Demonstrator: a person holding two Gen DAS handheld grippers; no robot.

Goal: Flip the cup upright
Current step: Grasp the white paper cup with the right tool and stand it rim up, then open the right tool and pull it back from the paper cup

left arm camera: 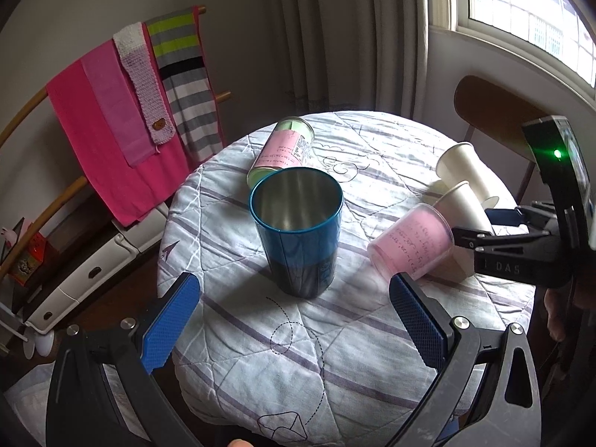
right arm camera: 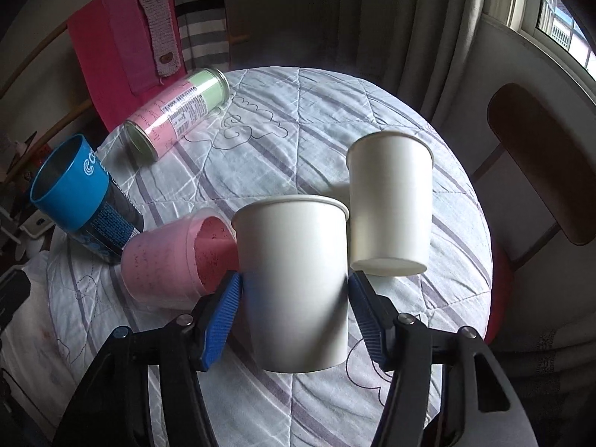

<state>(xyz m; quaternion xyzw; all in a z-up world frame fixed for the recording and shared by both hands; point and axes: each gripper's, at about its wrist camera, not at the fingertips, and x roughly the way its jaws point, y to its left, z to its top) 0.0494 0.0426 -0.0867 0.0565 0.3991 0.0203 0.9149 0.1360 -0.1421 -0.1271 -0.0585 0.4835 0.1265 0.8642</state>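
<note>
Quilted striped cloth covers the round desk (right arm camera: 391,119). Nearest, our right gripper (right arm camera: 294,298) pinches a white paper cup (right arm camera: 294,272) at mid-wall; we judge it light and crushable, so squeeze gently. Left gripper (left arm camera: 294,320) hangs spread, holding nothing. Further off: a second paper cup (right arm camera: 391,201), a pink cup (right arm camera: 167,260) with illegible handwriting, a blue tumbler (left arm camera: 298,231), logo possibly "co…".

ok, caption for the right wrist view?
Right tongs grip a white paper cup; a second paper cup stands behind.
</note>
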